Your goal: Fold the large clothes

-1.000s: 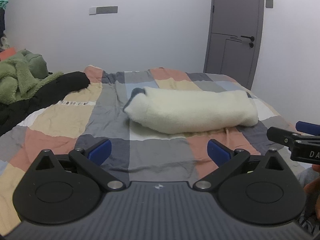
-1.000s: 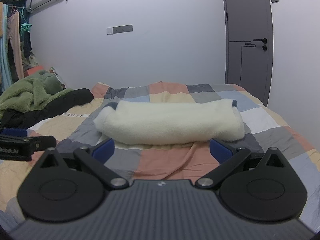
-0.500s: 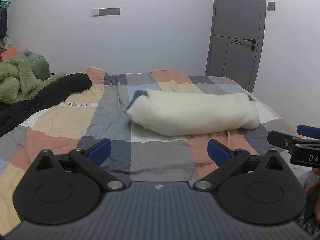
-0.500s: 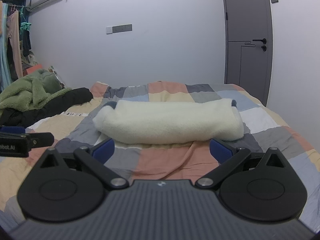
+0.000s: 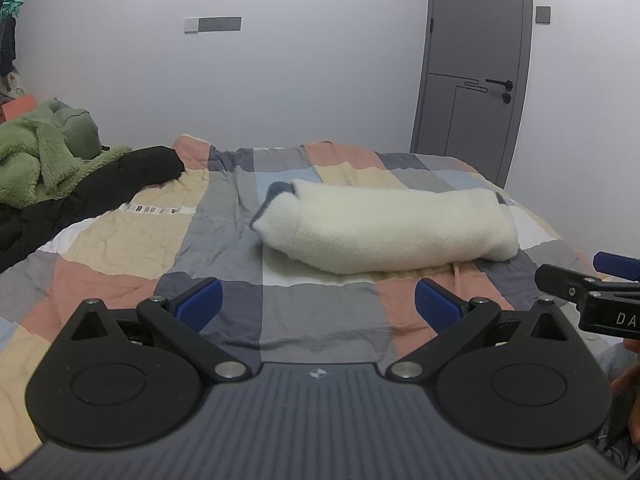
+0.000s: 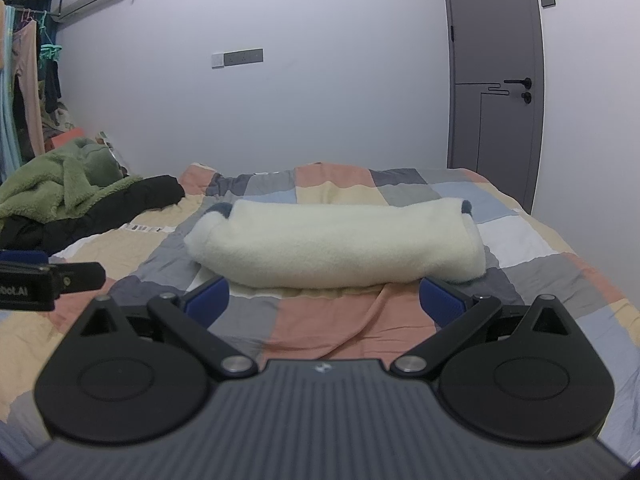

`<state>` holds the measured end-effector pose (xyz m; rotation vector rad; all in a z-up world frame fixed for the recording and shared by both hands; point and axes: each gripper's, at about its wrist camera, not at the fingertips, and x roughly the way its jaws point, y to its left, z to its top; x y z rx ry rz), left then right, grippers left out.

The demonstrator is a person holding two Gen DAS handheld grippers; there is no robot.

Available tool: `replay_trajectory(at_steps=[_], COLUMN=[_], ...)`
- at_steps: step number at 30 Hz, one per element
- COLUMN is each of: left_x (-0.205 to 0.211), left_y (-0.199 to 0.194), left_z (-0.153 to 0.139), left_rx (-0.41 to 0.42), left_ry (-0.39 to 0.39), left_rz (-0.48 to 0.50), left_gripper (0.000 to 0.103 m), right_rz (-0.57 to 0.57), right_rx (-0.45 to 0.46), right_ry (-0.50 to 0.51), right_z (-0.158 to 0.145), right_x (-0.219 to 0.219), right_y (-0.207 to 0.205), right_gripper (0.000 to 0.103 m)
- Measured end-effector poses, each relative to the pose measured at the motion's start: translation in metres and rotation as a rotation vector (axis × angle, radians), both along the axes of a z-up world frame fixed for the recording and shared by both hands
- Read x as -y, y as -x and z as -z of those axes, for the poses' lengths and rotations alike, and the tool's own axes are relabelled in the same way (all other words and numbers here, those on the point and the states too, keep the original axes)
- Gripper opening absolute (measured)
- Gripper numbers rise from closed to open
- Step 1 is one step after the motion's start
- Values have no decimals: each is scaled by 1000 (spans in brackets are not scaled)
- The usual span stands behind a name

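A cream fleece garment point(image 5: 384, 228) lies folded into a long bundle across the middle of the bed; it also shows in the right wrist view point(image 6: 336, 242). A dark blue-grey edge peeks out at each end. My left gripper point(image 5: 318, 304) is open and empty, held above the bed's near part, short of the bundle. My right gripper point(image 6: 325, 300) is open and empty, just in front of the bundle. Each gripper shows at the edge of the other's view.
The bed wears a patchwork cover point(image 5: 120, 240) of grey, salmon and beige squares. A green fleece point(image 5: 36, 160) and a black garment point(image 5: 100, 192) are piled at the bed's left. A grey door point(image 6: 496, 80) stands at the back right. Clothes hang at far left point(image 6: 24, 92).
Both grippers have drifted slightly; the view has shifted a little. The folded bundle has not moved and both grippers stay open.
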<state>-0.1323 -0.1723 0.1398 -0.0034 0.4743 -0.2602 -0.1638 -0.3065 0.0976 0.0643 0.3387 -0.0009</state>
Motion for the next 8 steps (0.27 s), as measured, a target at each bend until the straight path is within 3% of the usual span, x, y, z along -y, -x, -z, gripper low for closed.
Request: replay_trajectory(at_steps=[8], left_x=[-1], left_y=[0], left_z=[-1], left_rx=[1], left_ry=[2], left_rz=[-5], left_gripper=[103], right_rz=[2], right_rx=[1], right_ry=[-8], right_z=[-1], right_x=[1], right_y=[0], right_gripper=[103])
